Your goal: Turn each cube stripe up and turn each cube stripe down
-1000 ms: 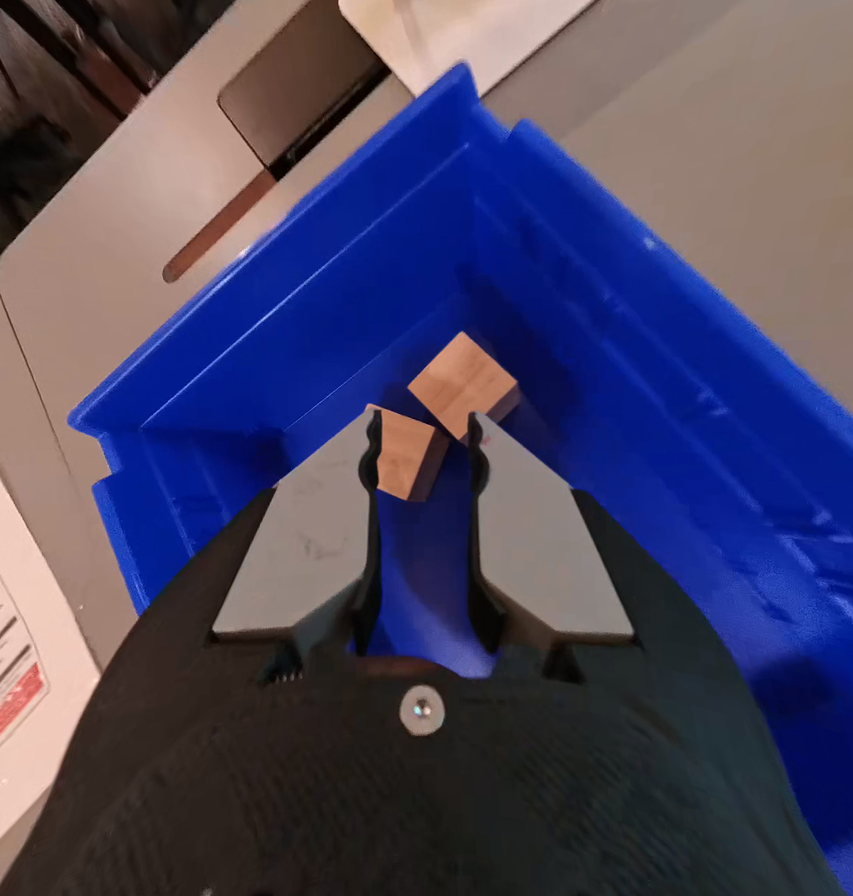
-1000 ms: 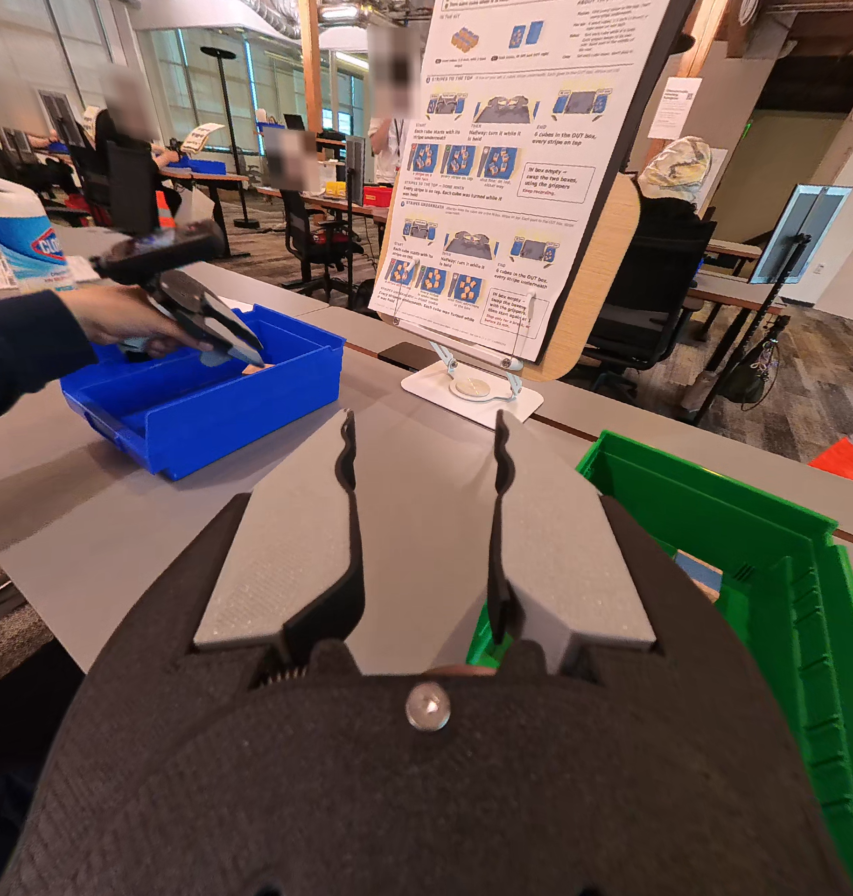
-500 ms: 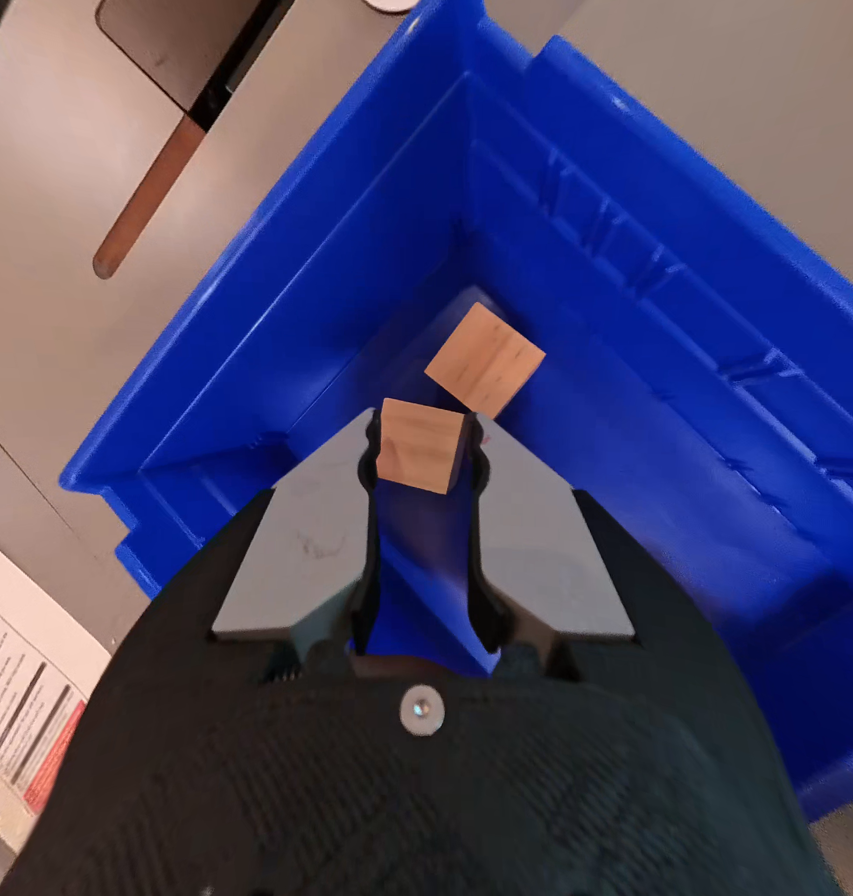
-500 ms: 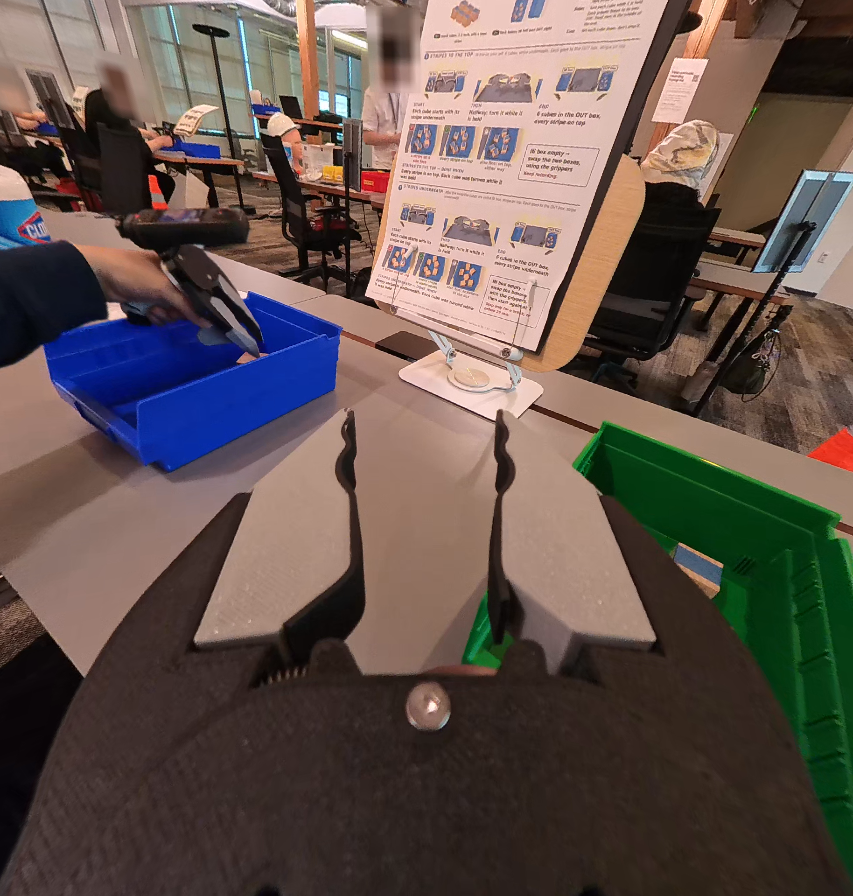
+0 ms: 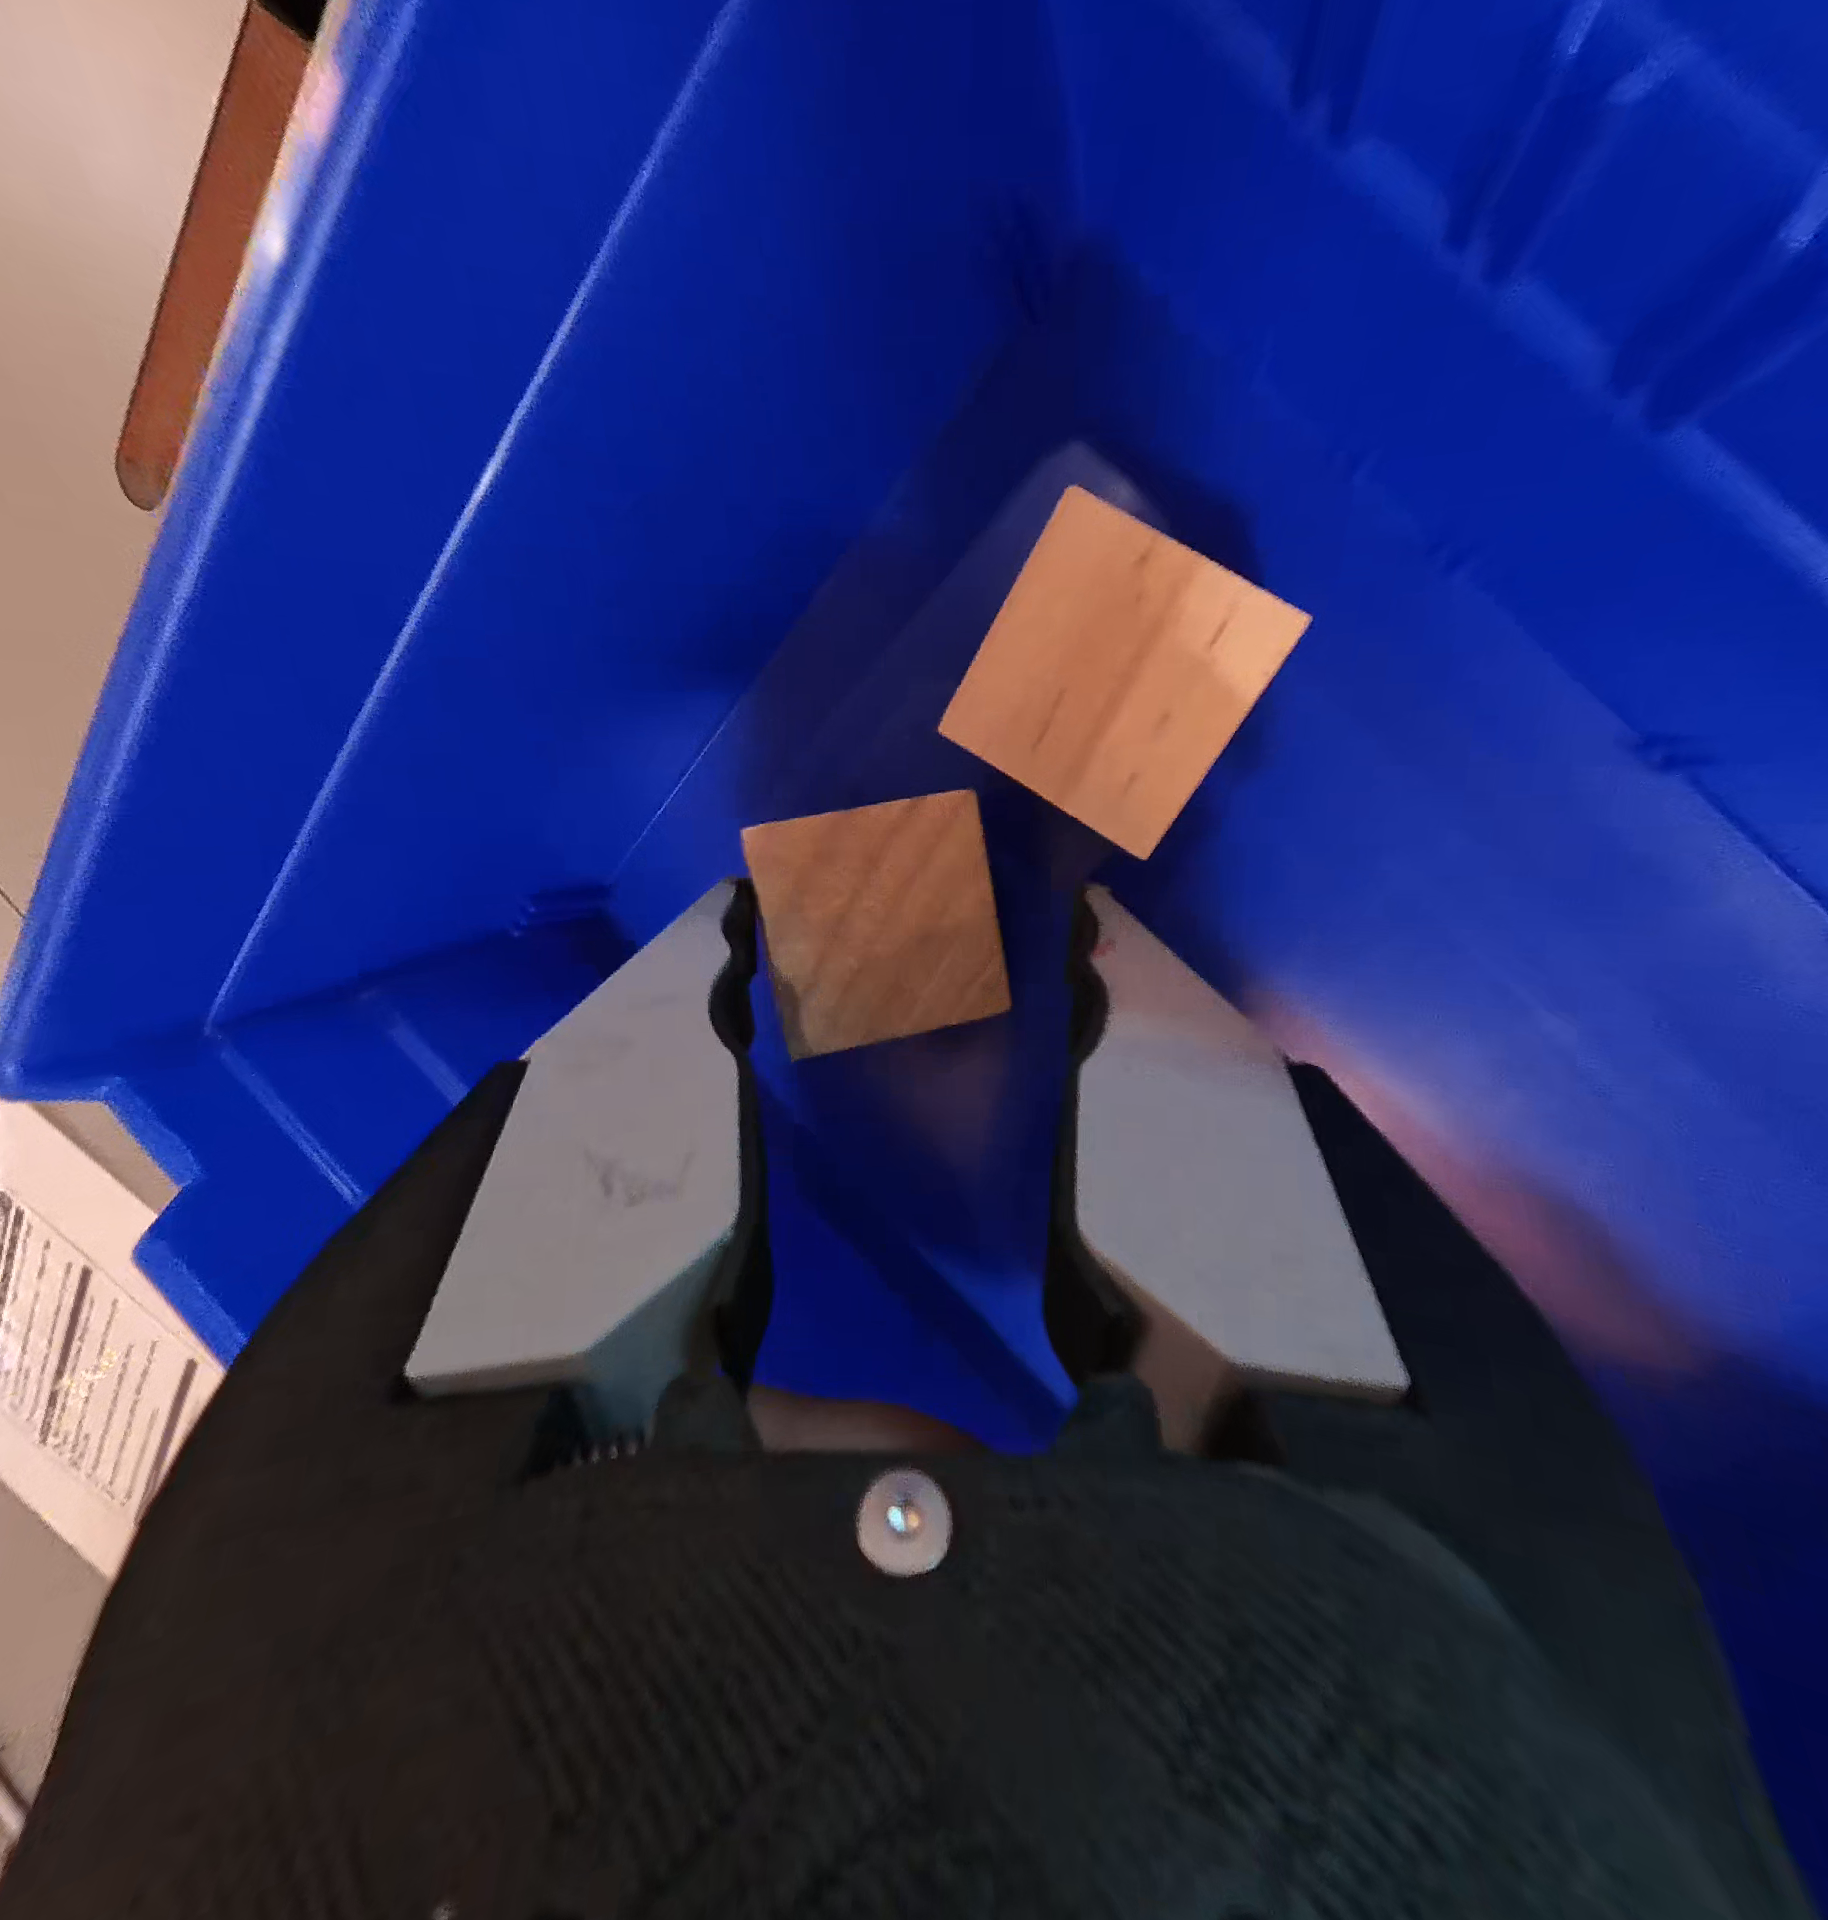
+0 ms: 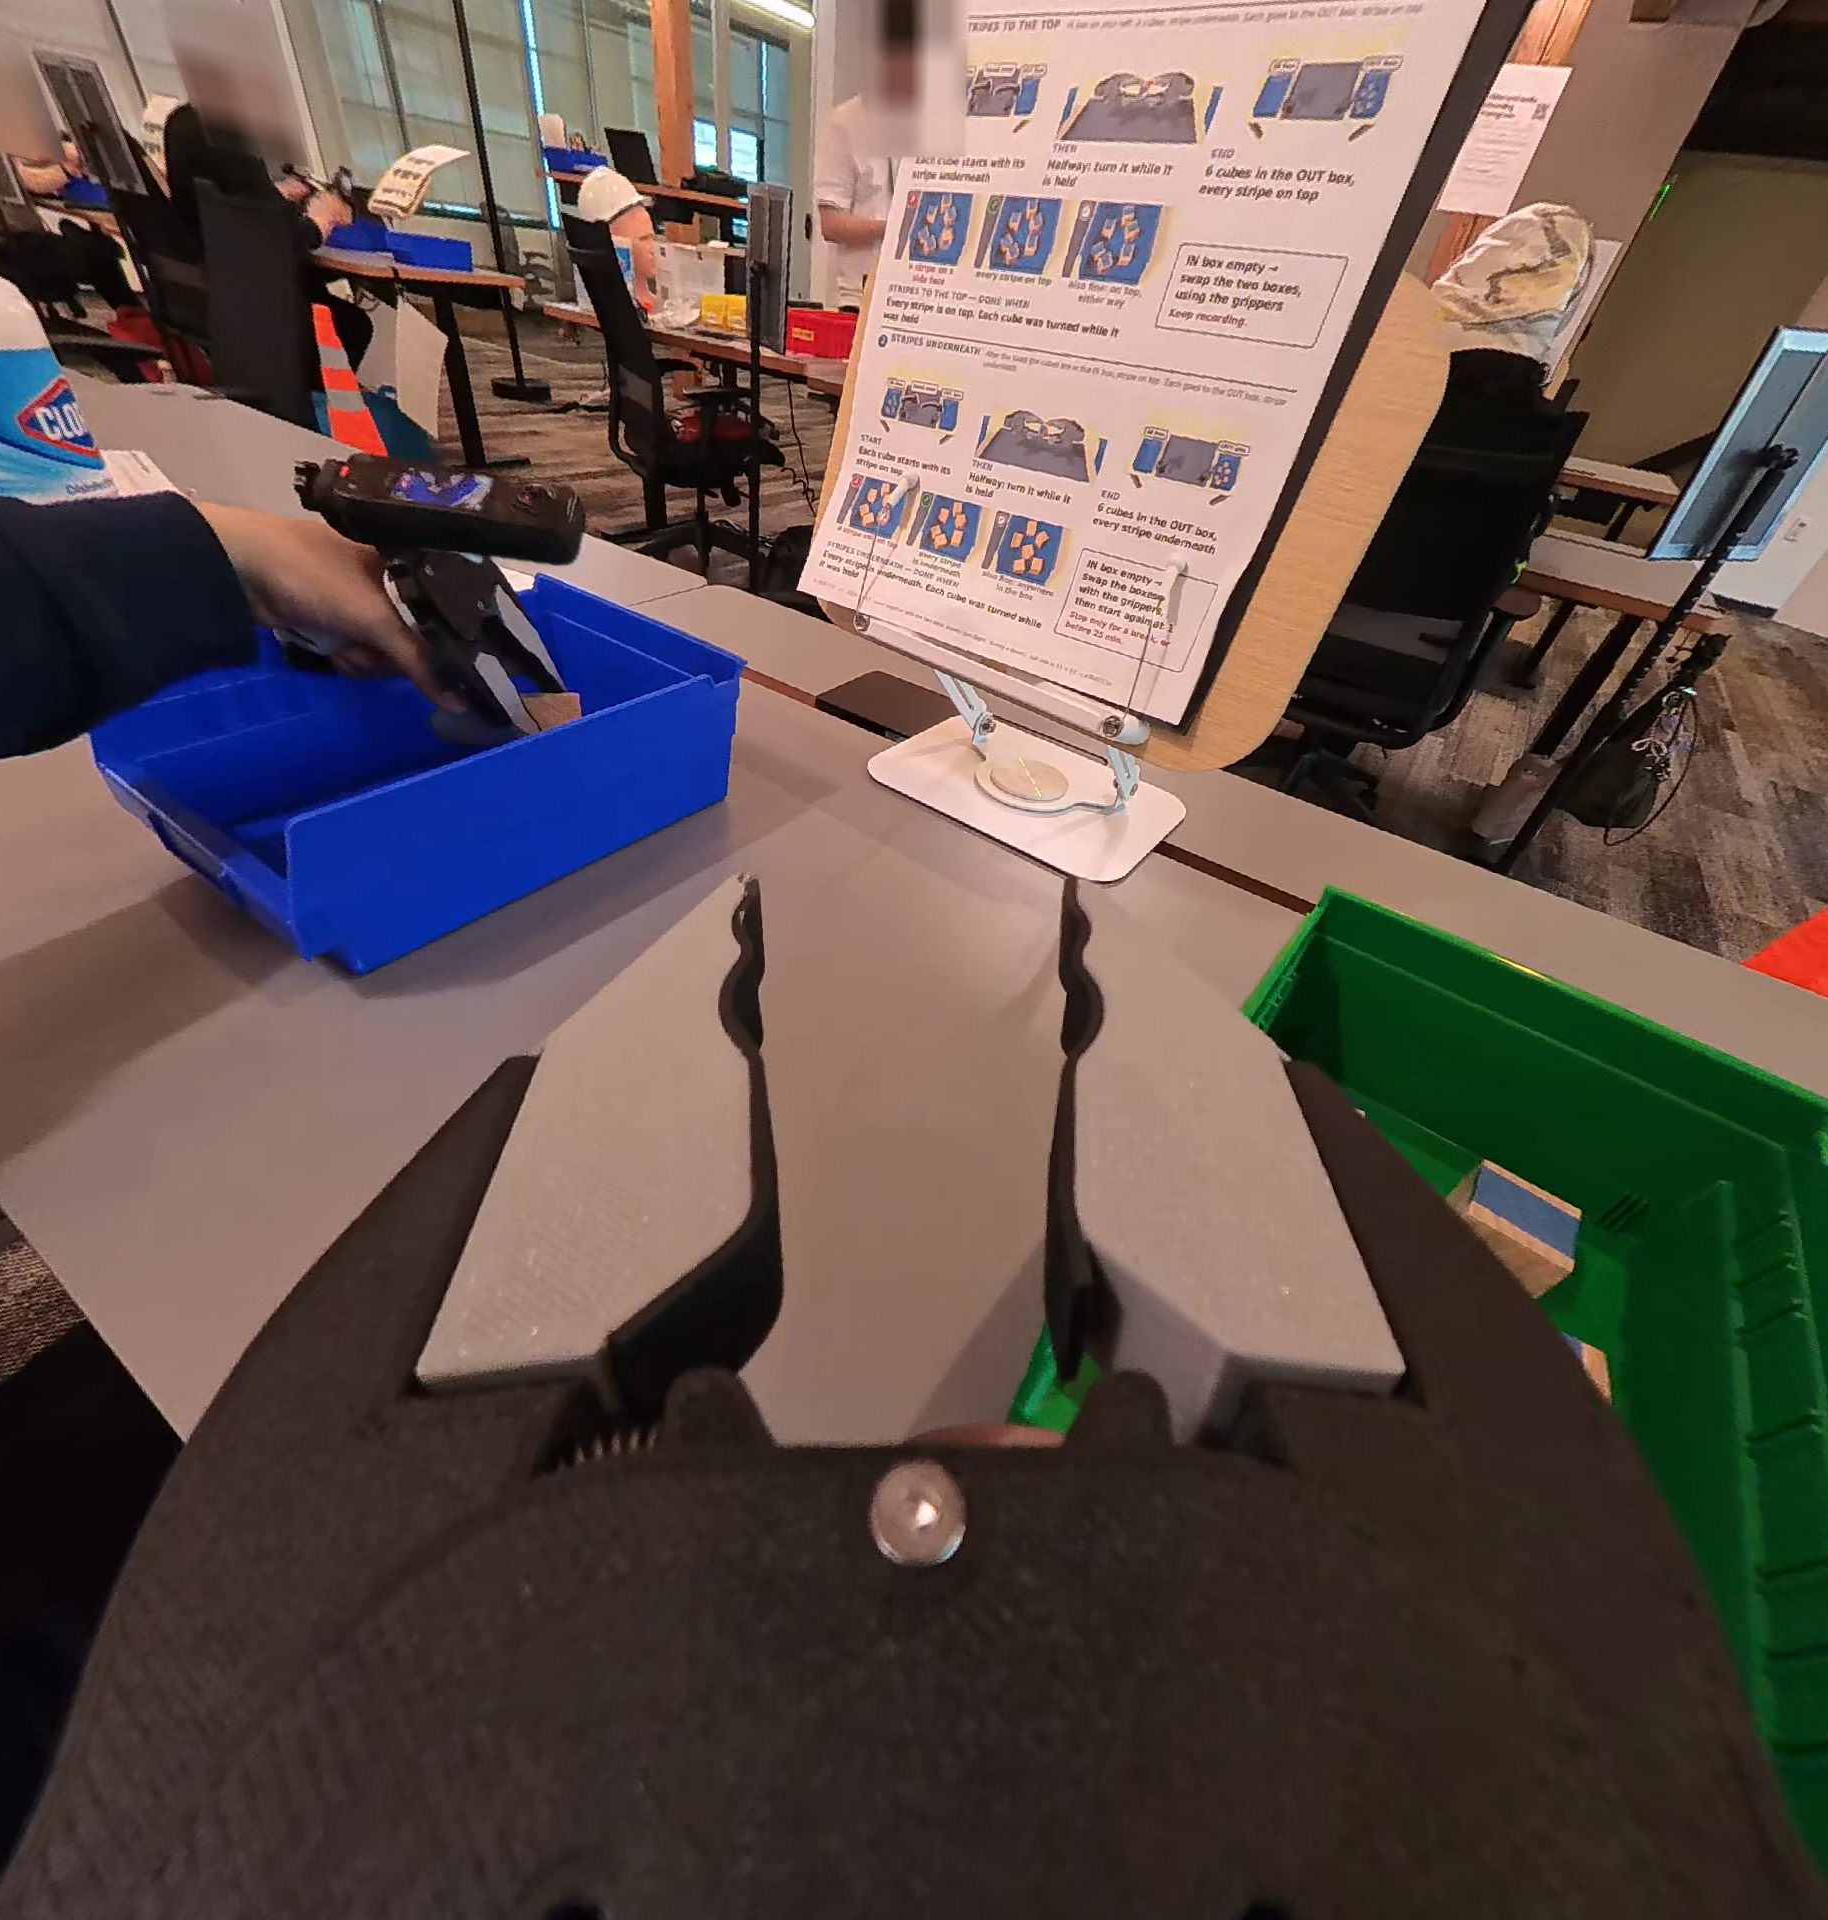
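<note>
Left gripper (image 5: pixel 905 935): reaches down into the blue bin; jaws parted, with the near cube lying between the tips, a gap showing on the right side; nothing clamped.
Near cube (image 5: pixel 879 925): plain wood face up, no stripe visible; lies on the bin floor close to the left finger.
Far cube (image 5: pixel 1123 670): plain wood face up, no stripe visible; just beyond the near cube, in the bin's corner, corners nearly meeting.
Blue bin (image 5: pixel 453 499): on the grey surface (image 6: pixel 474 1091), to the left; the person's hand (image 6: pixel 338 613) holds the left gripper over it.
Right gripper (image 6: pixel 910 935): hovers above the bare surface; jaws spread wide, holding nothing.
Green bin (image 6: pixel 1575 1039): on the surface to the right; inside it a wooden cube with blue face (image 6: pixel 1518 1226), partly hidden by the gripper.
Instruction sheet (image 6: pixel 1118 343): propped on a white stand (image 6: pixel 1035 795) behind both bins.
</note>
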{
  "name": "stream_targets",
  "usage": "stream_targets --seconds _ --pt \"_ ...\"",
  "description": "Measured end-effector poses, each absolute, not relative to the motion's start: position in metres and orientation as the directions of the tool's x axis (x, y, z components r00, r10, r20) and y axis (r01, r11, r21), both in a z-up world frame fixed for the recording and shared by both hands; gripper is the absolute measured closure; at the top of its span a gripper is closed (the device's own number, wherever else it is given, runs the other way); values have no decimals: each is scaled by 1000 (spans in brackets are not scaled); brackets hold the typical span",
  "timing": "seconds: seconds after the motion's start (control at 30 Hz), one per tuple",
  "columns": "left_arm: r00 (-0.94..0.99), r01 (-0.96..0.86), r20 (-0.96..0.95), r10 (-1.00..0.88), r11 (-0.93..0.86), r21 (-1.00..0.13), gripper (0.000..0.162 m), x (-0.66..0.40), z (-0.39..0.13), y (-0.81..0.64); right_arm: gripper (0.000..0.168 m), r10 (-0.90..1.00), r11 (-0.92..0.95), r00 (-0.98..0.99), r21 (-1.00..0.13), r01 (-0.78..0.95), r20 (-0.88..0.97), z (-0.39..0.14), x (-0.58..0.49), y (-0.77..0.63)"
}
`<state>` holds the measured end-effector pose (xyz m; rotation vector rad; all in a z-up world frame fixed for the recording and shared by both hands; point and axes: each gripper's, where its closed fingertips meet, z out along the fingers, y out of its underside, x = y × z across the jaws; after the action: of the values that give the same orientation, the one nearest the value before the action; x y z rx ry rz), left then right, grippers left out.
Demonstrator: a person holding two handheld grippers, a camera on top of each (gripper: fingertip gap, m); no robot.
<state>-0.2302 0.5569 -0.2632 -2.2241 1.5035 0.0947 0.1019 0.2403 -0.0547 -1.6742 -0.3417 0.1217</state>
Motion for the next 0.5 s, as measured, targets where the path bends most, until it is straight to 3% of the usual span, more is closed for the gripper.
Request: stream_targets --seconds 0.5 --pt "425 -891 -374 -824 -309 -332 112 -233 -265 572 114 306 -102 943 -980 171 133 -57 97 241"
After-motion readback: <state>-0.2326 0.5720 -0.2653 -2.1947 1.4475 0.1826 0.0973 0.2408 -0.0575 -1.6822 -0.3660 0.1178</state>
